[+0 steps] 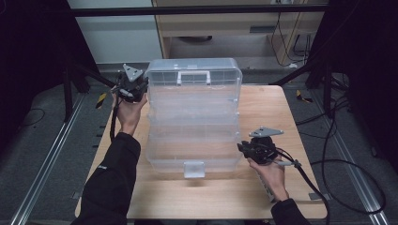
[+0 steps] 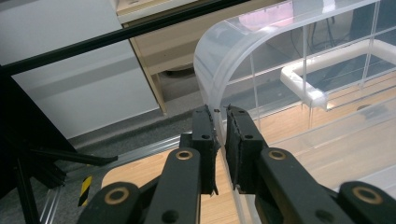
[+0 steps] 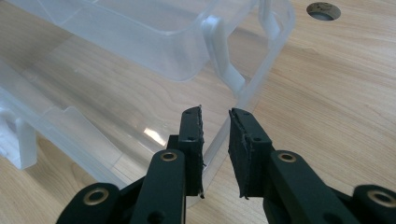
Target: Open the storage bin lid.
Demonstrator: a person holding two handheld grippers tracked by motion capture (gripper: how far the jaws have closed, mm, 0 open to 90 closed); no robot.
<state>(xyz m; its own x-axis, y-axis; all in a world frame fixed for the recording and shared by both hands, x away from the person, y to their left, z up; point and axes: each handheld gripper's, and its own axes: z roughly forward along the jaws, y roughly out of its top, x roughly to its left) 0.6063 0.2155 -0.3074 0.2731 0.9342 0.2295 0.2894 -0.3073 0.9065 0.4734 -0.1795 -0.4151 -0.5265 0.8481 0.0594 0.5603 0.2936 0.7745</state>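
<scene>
The clear plastic organiser box (image 1: 194, 117) lies opened out in the middle of the wooden counter (image 1: 263, 103). Its lid (image 1: 194, 75), with a white handle (image 1: 193, 77), stands up at the far side, and a white latch (image 1: 194, 169) sits on the box's near edge. The box's trays step down from the lid toward that latch.

At the box's far left corner, the left tongs (image 2: 220, 122) are closed on the lid's curved edge; the thin clear wall sits between the two black pads, which press on it from either side. The left hand (image 1: 127, 110) holds them just beside the box.

At the box's near right corner, the right tongs (image 3: 215, 126) straddle the rim of the lower shell (image 3: 261, 70). The rim runs through the gap, touching the left pad, while the right pad stands a little clear of it, so they are open around it. The right hand (image 1: 270, 171) rests on the counter beside the box.
</scene>
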